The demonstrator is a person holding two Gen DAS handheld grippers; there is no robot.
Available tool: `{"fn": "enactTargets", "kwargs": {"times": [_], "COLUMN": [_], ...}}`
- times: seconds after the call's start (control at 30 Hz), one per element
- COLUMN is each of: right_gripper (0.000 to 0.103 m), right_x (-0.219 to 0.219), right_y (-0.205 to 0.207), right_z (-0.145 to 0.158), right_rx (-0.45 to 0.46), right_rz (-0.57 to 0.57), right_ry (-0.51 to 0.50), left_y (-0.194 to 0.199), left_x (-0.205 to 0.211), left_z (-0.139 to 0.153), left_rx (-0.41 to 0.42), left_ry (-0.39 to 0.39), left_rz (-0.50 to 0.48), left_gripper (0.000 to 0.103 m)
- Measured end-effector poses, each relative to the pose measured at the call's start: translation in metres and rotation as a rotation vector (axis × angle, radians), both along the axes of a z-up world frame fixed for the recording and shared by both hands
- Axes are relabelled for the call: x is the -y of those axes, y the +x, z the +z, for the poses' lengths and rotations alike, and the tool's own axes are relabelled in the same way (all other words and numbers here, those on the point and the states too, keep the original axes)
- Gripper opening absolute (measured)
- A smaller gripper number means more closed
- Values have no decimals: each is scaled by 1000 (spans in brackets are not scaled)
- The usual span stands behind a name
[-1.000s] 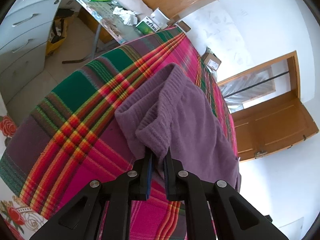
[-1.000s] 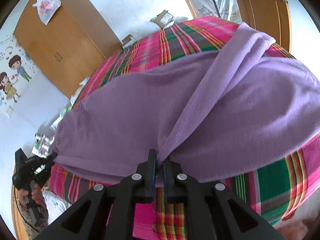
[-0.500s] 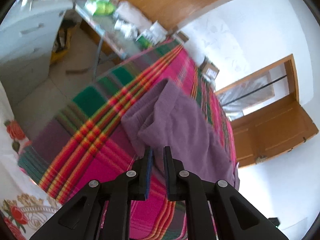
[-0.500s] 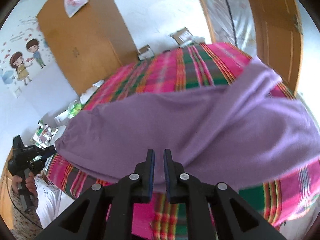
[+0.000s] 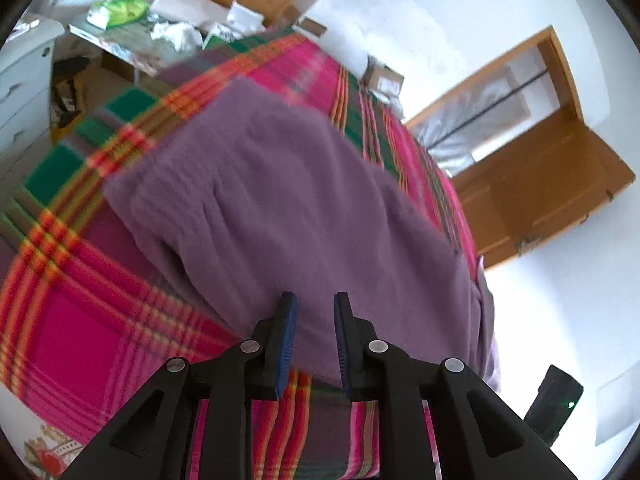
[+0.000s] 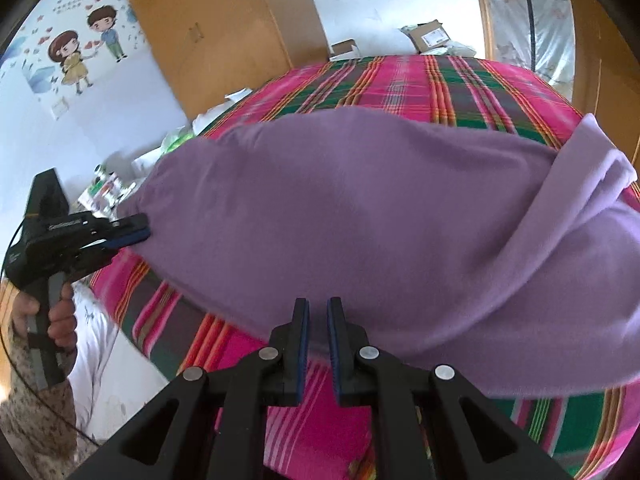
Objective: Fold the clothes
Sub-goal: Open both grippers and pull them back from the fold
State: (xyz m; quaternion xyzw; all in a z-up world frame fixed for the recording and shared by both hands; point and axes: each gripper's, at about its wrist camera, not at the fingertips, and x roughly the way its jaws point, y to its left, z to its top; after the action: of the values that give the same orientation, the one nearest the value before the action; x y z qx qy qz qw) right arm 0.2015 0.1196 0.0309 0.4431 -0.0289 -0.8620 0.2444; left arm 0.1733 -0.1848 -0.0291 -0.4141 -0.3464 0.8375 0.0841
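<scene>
A purple fleece garment [image 5: 288,200] lies spread across the plaid bedcover [image 5: 80,320]; it also shows in the right wrist view [image 6: 360,216], with a folded strip [image 6: 580,184] at its right end. My left gripper [image 5: 315,308] is open and empty, just over the garment's near edge. It also shows in the right wrist view [image 6: 136,232], at the garment's left end. My right gripper [image 6: 316,312] is open a little and empty, at the garment's near edge.
A cluttered side table [image 5: 152,36] and white drawers [image 5: 20,80] stand beyond the bed's far left. A wooden wardrobe [image 6: 224,28] and cardboard boxes [image 6: 428,36] are behind the bed. A wooden door [image 5: 540,184] is at the right.
Both grippers have let go of the garment and opened. The garment has dropped flat onto the bedcover. Both grippers have drawn back a little from it.
</scene>
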Motion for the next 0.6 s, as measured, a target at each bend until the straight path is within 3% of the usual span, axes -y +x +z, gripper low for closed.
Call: {"fn": "enactTargets", "kwargs": {"times": [0.2, 0.4, 0.5, 0.6], "right_gripper": [10, 10, 11, 11], "right_x": [-12, -22, -31, -42], "right_y": [14, 6, -6, -17], "right_z": [2, 27, 31, 19], "right_rx": [12, -76, -98, -61], "right_rz": [6, -29, -74, -113], "right_ry": [-26, -50, -38, -28], "left_y": [13, 17, 12, -1], "left_x": [-5, -9, -25, -44], "left_z": [0, 22, 34, 37], "left_rx": [-4, -67, -102, -116], "left_ry": [-47, -65, -89, -97], "left_rz": [-32, -22, -60, -117], "left_gripper": [18, 18, 18, 18]}}
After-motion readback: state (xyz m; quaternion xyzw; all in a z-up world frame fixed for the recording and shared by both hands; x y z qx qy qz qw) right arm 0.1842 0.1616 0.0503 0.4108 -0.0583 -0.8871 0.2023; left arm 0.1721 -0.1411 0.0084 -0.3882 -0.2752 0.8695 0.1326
